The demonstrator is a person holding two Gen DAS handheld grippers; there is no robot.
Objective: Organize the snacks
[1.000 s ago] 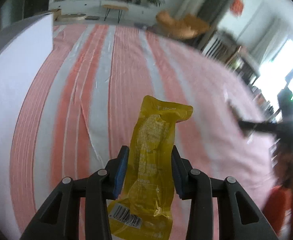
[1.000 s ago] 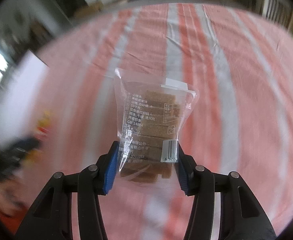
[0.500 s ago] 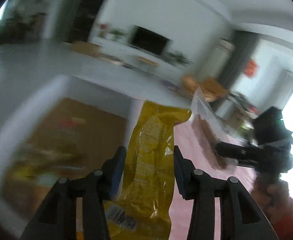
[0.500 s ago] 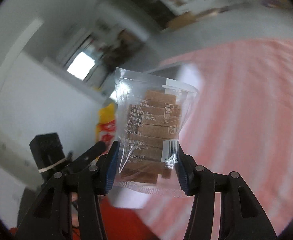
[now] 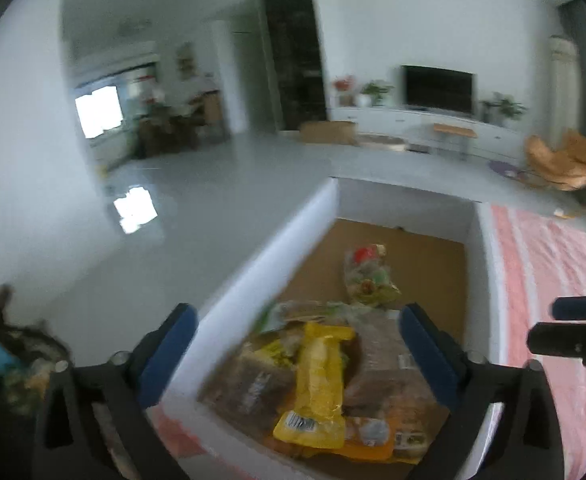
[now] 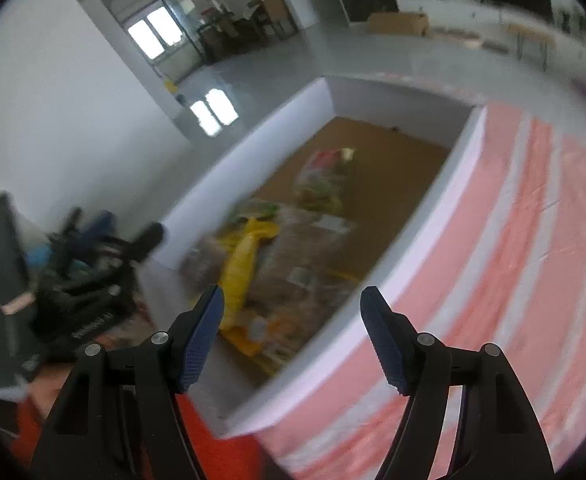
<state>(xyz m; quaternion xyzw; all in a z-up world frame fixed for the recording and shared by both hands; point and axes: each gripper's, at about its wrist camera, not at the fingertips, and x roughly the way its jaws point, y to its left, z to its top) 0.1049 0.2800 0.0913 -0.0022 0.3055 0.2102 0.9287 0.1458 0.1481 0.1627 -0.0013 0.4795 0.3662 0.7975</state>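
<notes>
With both claws spread wide and holding nothing, left gripper (image 5: 299,354) poised directly over the near end of the white box (image 5: 269,252), right gripper (image 6: 293,334) just off its near corner. Yellow packet (image 5: 320,384) loose in the box below the left claw, long axis running away from it. One yellow packet, one red-and-green bag (image 5: 367,276) farther in, perhaps three brown packs, blurred.

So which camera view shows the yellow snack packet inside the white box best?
The left wrist view shows it best: the yellow snack packet lies near the lens, full length on top of the pile in the white box, its barcode end visible. In the right wrist view the packet is blurred and partly behind the right claw.
</notes>
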